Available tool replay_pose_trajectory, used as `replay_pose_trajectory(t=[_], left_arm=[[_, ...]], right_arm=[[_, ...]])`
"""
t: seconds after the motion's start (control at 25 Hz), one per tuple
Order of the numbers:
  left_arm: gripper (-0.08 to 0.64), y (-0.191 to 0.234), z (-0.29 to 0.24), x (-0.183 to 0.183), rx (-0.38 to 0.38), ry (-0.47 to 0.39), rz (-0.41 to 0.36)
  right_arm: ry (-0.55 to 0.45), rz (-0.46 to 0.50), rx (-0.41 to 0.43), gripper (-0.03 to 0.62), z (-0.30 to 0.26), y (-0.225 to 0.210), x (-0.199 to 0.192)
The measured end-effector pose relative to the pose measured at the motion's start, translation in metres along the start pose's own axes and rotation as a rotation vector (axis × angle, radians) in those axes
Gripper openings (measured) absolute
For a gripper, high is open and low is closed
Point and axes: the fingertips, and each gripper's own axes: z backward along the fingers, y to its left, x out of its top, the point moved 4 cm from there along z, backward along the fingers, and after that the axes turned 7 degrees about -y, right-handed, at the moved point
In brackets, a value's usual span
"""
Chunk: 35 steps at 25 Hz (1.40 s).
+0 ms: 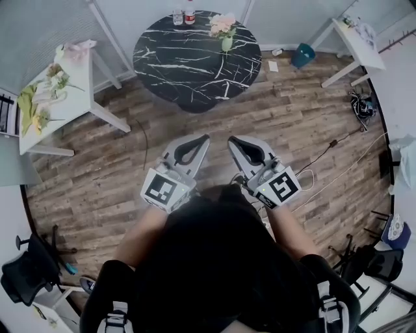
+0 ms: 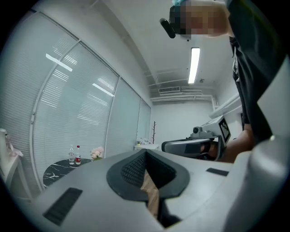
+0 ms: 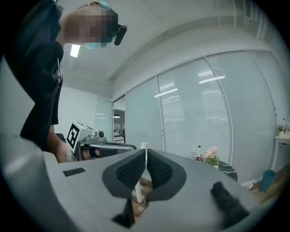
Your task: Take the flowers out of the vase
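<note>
Task not begun. Flowers [image 1: 223,25] in vase [image 1: 227,44], far side of black table [image 1: 188,71]. Left gripper [image 1: 203,140] and right gripper [image 1: 233,140] well short of table, jaws pressed together, empty. Left to do: approach, grasp, lift out.

At the far edge of the round table [image 1: 195,71], the vase [image 1: 227,43] under the flowers [image 1: 222,25] was too small to show its shape or how many stems it held. The two bottles [image 1: 183,15] near it were too small for their labels to be read. In the left gripper view, the left gripper [image 2: 146,154] hid part of the table with its own body.
</note>
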Motion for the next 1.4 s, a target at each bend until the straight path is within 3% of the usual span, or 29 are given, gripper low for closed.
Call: replay_pose_trajectory(t=[0.36,0.6,1.4], left_arm=[[0.008,0.007,0.008,-0.007,-0.027,0.004,0.015],[0.008,0.013,-0.010,-0.008,-0.020,0.002,0.012],[0.008,0.042,-0.151,-0.004,0.062,0.005,-0.019]], right_arm=[[0.019,0.001,-0.067,0.025,0.004,0.006,-0.011],[-0.001,0.001,-0.054,0.025,0.004,-0.016,-0.006],[-0.026,0.007,0.014,0.026,-0.003,-0.166,0.008]])
